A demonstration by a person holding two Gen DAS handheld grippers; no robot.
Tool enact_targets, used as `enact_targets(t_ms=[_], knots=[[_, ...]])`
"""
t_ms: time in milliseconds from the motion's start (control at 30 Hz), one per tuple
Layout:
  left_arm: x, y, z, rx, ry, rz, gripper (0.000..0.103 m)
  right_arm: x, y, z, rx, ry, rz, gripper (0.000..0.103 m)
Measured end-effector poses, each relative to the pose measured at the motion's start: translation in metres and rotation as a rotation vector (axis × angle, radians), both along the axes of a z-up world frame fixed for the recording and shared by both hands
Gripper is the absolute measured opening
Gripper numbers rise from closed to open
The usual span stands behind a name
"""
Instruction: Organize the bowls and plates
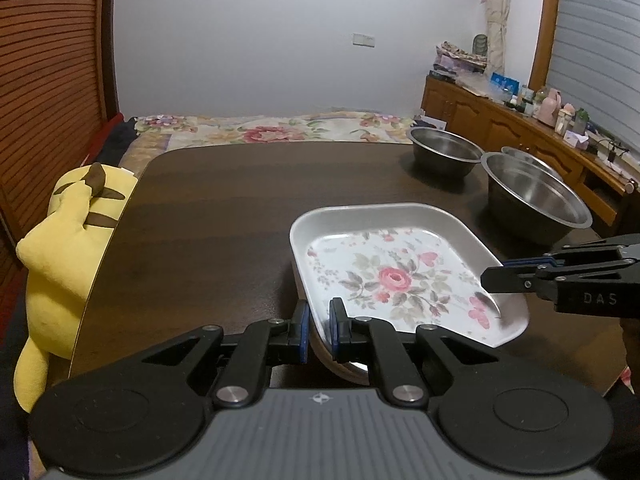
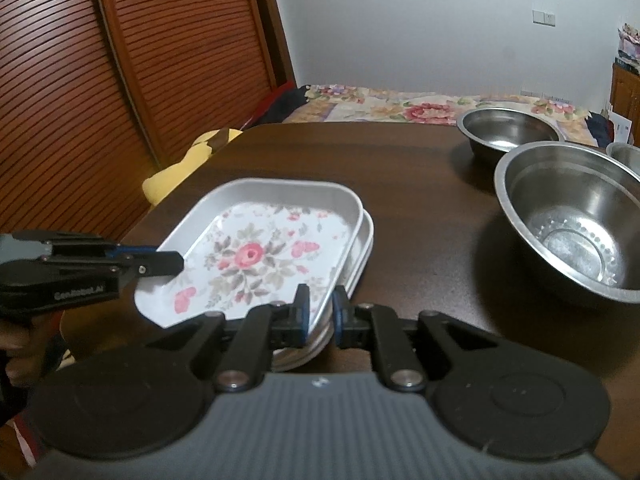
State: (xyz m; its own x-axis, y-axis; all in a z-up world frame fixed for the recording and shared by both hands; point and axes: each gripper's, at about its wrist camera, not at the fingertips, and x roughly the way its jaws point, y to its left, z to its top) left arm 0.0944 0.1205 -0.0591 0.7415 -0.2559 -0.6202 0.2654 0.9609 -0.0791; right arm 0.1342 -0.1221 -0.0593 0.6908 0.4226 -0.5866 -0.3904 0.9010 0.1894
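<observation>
A square white plate with a pink rose print (image 1: 394,276) (image 2: 256,256) lies on top of a stack of similar plates (image 2: 362,248) on the dark wooden table (image 1: 224,200). My left gripper (image 1: 319,326) is shut on the plate's near-left rim; it shows from the side in the right wrist view (image 2: 160,262). My right gripper (image 2: 319,312) is shut on the plate's opposite rim; it shows in the left wrist view (image 1: 496,278). Three steel bowls stand to the right: a large one (image 2: 572,220) (image 1: 536,196), a smaller one behind it (image 2: 508,132) (image 1: 444,152), and a third mostly hidden (image 2: 626,158).
A yellow plush toy (image 1: 68,248) leans at the table's left edge. A bed with a floral cover (image 1: 280,128) lies beyond the table. A wooden sideboard with clutter (image 1: 540,120) runs along the right wall.
</observation>
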Motion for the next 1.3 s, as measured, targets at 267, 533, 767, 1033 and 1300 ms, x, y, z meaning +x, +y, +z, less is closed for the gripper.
enact_targets(t_ms=[267,533,767,1033,1300], knots=[[-0.001,0.000,-0.002,0.008,-0.013,0.005,0.012,0.003,-0.002,-0.001,0.019,0.000,-0.004,0.016],[-0.001,0.001,-0.001,0.007,-0.027,0.026,0.012,0.002,-0.004,-0.002,0.025,-0.004,-0.015,0.016],[-0.003,-0.001,0.011,-0.002,-0.056,0.032,0.013,-0.003,-0.015,0.003,0.047,-0.018,-0.031,0.016],[0.002,-0.031,0.034,-0.003,-0.106,-0.016,0.014,-0.010,-0.045,0.022,0.045,-0.089,-0.078,0.016],[0.013,-0.081,0.048,-0.018,-0.149,-0.101,0.024,-0.012,-0.093,0.038,0.028,-0.166,-0.163,0.016]])
